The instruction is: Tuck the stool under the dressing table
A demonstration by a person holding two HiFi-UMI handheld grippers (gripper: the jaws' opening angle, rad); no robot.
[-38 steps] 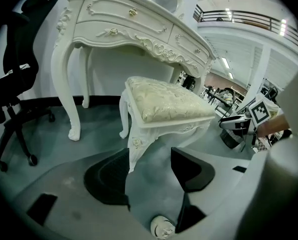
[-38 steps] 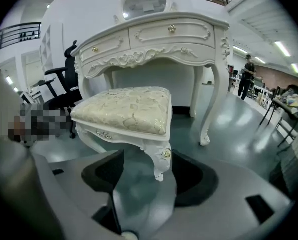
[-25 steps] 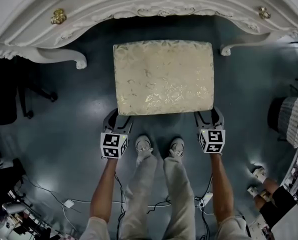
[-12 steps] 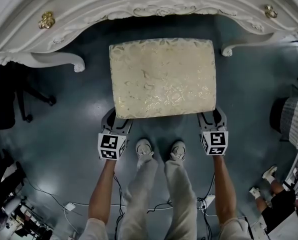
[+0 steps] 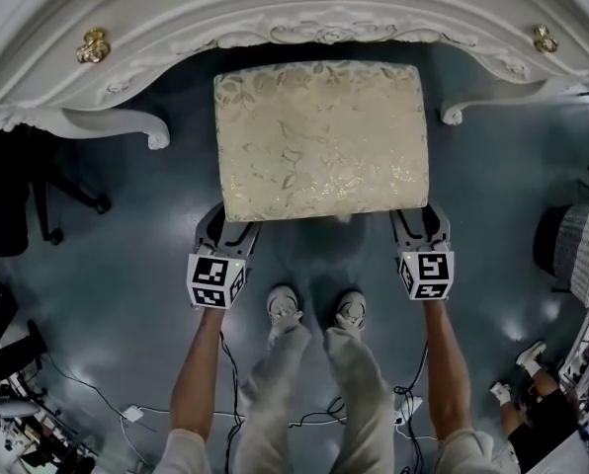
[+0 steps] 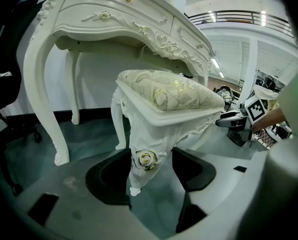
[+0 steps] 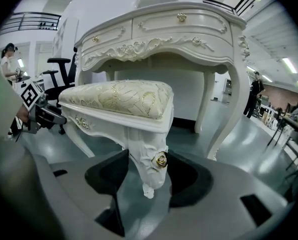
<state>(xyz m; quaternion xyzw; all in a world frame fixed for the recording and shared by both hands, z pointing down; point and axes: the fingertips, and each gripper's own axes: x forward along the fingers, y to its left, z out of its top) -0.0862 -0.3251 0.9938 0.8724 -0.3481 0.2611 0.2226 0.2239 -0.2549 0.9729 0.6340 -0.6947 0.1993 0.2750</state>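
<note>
Stool [image 5: 321, 138] is on the move and closing in. Its cushioned top now sits square in the knee gap of the dressing table [image 5: 275, 8], far edge right up at the carved front apron, where a second ago a clear band of floor [image 5: 117, 235] showed between the two. So that's a forward slide, steady, no twist: the seat stays parallel to the apron and centred between the table's curved front legs, left one [image 5: 126, 121] and right one [image 5: 467, 112], with room on either side. Left tongs [image 5: 230, 233] are clamped round the near left leg [image 6: 141, 159], jaws pressed on either flank just by the gold rosette. Right tongs [image 5: 418, 227] grip the near right leg [image 7: 151, 166] the same way, low down near the foot. Whether those feet are on the floor or barely lifted off it is hard to call. The person's shoes [image 5: 284, 306] have followed in behind. By my read the tuck is only begun: nearly the whole seat is still out in front of the table. More of the same push is wanted, kept even on both sides so neither corner swings into a table leg.
</note>
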